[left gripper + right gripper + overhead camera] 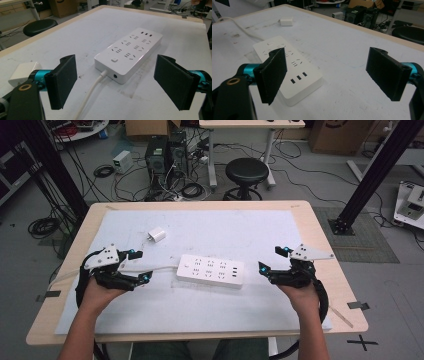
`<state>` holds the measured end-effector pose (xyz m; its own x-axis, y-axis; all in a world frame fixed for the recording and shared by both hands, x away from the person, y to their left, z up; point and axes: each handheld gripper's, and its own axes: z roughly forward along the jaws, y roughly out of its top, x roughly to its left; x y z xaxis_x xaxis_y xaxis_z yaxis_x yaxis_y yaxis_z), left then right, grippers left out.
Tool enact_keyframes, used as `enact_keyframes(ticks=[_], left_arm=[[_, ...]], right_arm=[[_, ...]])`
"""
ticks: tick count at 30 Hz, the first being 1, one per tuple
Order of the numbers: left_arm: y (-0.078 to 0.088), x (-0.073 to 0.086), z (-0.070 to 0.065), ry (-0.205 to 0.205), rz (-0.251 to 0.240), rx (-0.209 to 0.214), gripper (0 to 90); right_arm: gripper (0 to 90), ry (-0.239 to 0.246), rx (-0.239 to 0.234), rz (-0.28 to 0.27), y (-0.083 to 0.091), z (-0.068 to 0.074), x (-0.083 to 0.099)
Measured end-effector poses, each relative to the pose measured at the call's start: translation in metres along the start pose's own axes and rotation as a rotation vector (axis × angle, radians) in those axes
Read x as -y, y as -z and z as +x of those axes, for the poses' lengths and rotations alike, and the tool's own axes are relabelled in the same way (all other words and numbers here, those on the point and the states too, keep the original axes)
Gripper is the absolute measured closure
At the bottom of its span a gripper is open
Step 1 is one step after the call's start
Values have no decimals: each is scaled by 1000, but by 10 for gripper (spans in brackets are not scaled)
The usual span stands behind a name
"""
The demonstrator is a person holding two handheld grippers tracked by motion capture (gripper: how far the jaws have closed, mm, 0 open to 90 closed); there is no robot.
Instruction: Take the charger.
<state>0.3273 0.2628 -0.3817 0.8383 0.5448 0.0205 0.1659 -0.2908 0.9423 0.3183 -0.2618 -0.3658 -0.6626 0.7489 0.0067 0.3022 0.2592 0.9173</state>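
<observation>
Seen from above at the centre of the frame: a white rectangular plastic power strip (211,270) lying flat on the white sheet that covers a pale wooden table (320,236), its white cable (150,267) running off to the left. Flanking it, two black handheld grippers, each carried by a bare hand entering from the bottom edge: left gripper (140,266) at lower left, just beside the strip's cable end, jaws spread wide and empty; right gripper (273,258) at right of centre, just beside the strip's other end, jaws likewise released, gripping nothing. Lying apart at upper left of the strip, a small white cube-shaped charger plug (157,235). Beyond the far table edge, at top centre, a round black stool (246,171) amid tangled floor cables.

From the left gripper view: black padded fingers (63,80) standing well apart at lower left and lower right, the power strip (130,51) resting between and beyond them at centre frame, untouched, cable (91,92) trailing down to the bottom edge, charger plug (23,72) at far left.

From the right gripper view: pads (273,73) parted wide, the left one overlapping the strip (289,75) at lower left of the frame, contact not discernible; charger plug (286,22) small at upper left
</observation>
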Motion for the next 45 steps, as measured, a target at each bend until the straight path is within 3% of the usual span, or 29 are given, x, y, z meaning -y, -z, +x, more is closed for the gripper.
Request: enact_keyframes(ticks=[3, 10, 15, 18, 19, 20, 21, 22, 27, 29, 33, 37, 45], left_arm=[[0, -3, 3, -2, 2, -6, 186], [-10, -20, 27, 4, 7, -64, 186], [-25, -37, 54, 19, 46, -106, 186], [-35, -43, 70, 28, 76, -129, 185], [-35, -43, 70, 28, 76, -129, 185], [-43, -45, 80, 40, 80, -134, 185], [-43, -45, 80, 40, 80, -134, 184], [-52, -46, 91, 51, 111, -145, 184], [-76, -40, 115, 89, 162, -170, 184], [-83, -36, 124, 97, 160, -192, 185], [-98, -28, 139, 132, 217, -206, 185], [-112, -17, 147, 152, 250, -211, 184], [-128, 2, 152, 141, 341, -209, 185]], right_arm=[[172, 10, 3, 8, 3, 2, -2], [173, 7, 7, 10, 5, 2, -4], [173, 15, 8, 10, 5, 2, -5], [173, 9, 8, 19, 3, 3, -4], [173, 9, 8, 19, 3, 3, -4], [173, 11, 7, 24, 2, 2, -3], [173, 12, 9, 26, 1, 1, -3], [173, 14, 10, 27, 1, 1, -3], [173, 12, 12, 35, 0, 0, -2], [173, 15, 13, 38, 0, 0, -2], [173, 4, 17, 38, 1, 1, 0], [173, 7, 21, 47, 0, 0, 3], [173, -8, 23, 58, -1, 0, 7]])
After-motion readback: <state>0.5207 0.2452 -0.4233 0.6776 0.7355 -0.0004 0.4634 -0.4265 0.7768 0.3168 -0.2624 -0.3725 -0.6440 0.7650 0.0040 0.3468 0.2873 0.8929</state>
